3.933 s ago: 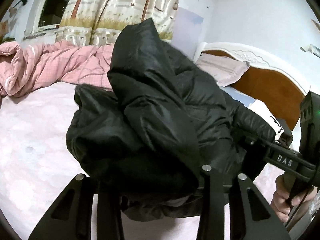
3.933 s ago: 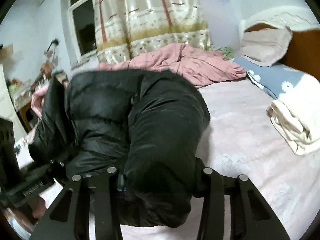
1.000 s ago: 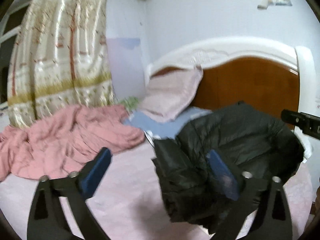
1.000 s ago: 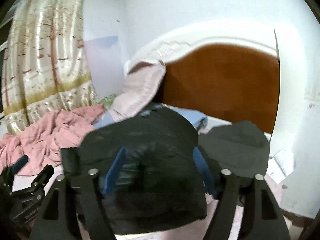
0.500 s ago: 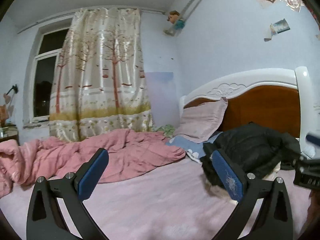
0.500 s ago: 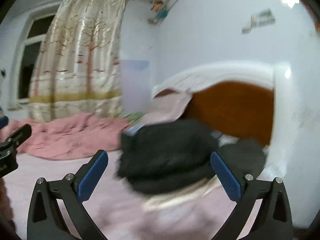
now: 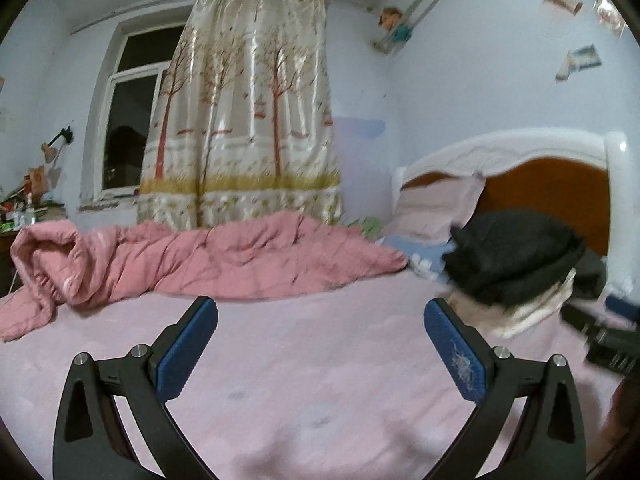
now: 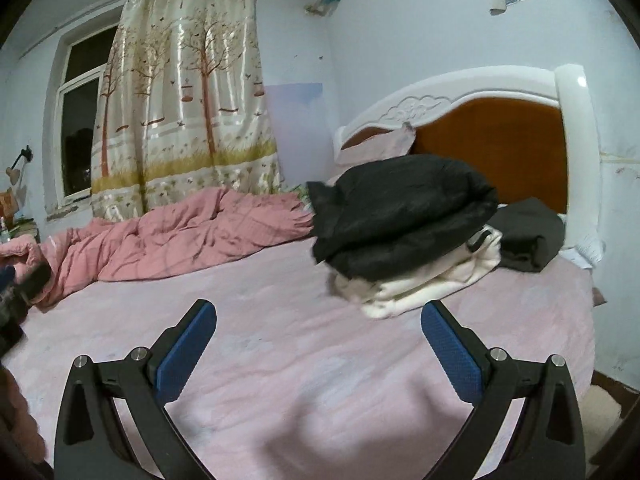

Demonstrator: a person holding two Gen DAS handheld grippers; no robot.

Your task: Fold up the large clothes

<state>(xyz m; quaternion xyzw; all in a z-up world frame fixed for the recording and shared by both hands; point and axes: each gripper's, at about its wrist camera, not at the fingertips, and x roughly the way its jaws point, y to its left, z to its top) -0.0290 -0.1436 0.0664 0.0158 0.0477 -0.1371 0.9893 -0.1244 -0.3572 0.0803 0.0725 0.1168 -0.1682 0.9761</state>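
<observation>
A folded black puffer jacket point(image 8: 404, 216) lies on top of a folded cream garment point(image 8: 420, 280) near the headboard end of the bed. It also shows in the left wrist view point(image 7: 512, 256), at the right. My left gripper point(image 7: 320, 344) is open and empty above the pink bedsheet point(image 7: 304, 380), well back from the jacket. My right gripper point(image 8: 318, 344) is open and empty above the sheet point(image 8: 300, 360), in front of and below the jacket stack. The right gripper's body shows blurred at the right edge of the left wrist view point(image 7: 600, 332).
A rumpled pink quilt point(image 7: 192, 260) lies along the far side of the bed under the curtain point(image 7: 240, 120). A folded dark grey garment point(image 8: 528, 236) lies right of the stack. A pillow point(image 7: 436, 208) leans on the wooden headboard point(image 8: 496, 152). A cluttered desk point(image 7: 24, 208) stands at far left.
Both grippers let go of the black jacket, which now rests on the cream garment. Both have opened and drawn back from the stack toward the middle of the bed.
</observation>
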